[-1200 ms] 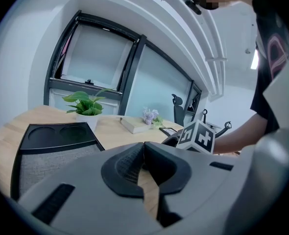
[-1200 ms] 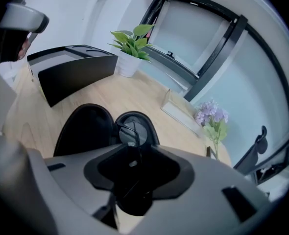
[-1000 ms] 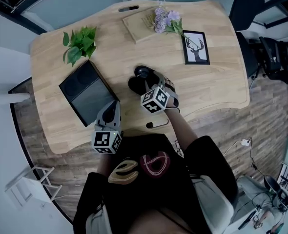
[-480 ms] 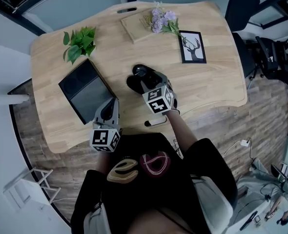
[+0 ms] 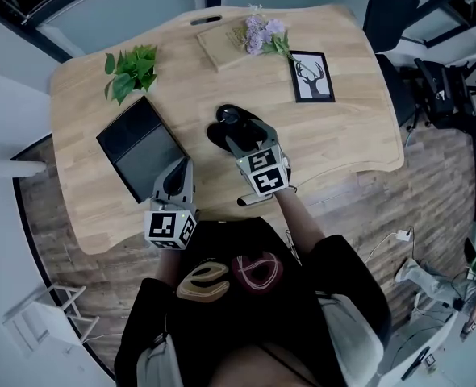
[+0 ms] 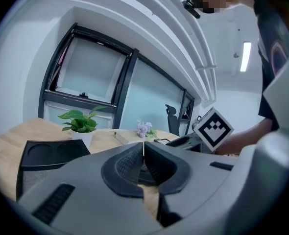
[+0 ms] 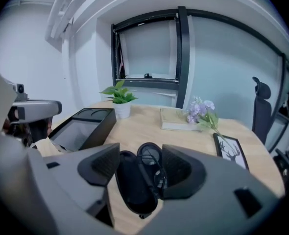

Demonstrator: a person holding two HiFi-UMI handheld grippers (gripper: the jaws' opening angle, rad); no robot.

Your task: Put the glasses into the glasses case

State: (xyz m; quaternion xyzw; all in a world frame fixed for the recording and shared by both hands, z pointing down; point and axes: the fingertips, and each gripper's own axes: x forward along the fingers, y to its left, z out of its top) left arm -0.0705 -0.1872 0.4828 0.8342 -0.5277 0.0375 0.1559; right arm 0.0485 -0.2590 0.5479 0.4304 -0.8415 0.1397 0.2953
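Right gripper view: the right tool (image 7: 140, 168) is opening, empty, above the glasses (image 7: 150, 156) lying in the open glasses case (image 7: 130, 186) mid-table (image 7: 144, 126); they look light and fragile, best held by the frame; the left tool (image 6: 143, 163) is pressed together.

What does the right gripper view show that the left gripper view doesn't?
Only right gripper view: the glasses inside the open glasses case, beyond the opening jaws of the right gripper, which touch nothing. Only left gripper view: the shut jaws of the left gripper and the right one's marker cube. Both: potted plant, black tray, flowers.
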